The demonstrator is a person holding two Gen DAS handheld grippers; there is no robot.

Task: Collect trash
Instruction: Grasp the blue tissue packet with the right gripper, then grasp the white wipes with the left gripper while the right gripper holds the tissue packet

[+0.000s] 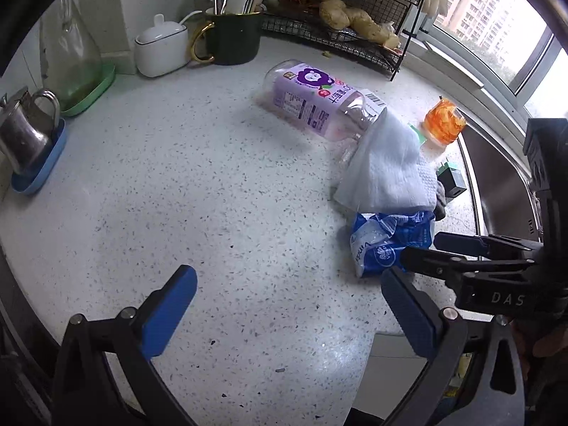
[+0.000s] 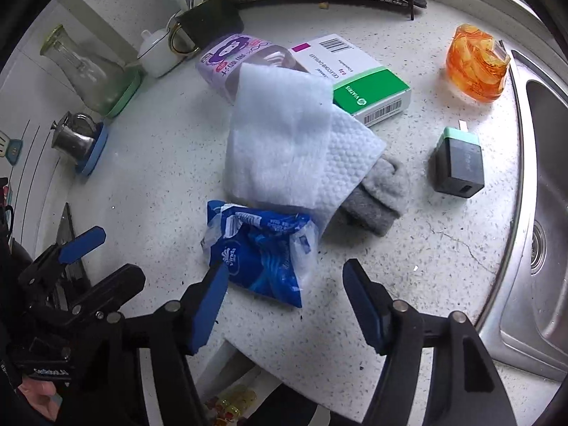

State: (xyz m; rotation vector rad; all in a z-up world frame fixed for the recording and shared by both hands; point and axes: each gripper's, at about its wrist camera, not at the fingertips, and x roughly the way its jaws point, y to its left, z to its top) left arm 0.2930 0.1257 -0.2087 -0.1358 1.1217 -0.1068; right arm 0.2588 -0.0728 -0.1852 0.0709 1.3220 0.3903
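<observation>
Straddling the crumpled blue wrapper (image 2: pixel 259 255) on the worktop (image 2: pixel 408 248), the right tool (image 2: pixel 284 284) stood half open, gripping nothing; light, crinkly, best pinched mid-bunch.

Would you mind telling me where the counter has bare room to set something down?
Bare counter stretches from the purple bottle left to the kettle. Another patch lies between the charger and sink rim. Crowded around the white cloth and blue wrapper.

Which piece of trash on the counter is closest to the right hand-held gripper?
The crumpled blue plastic wrapper, lying just ahead of the right hand-held gripper. The white paper towel, purple-label bottle and green-and-white box all sit farther back.
</observation>
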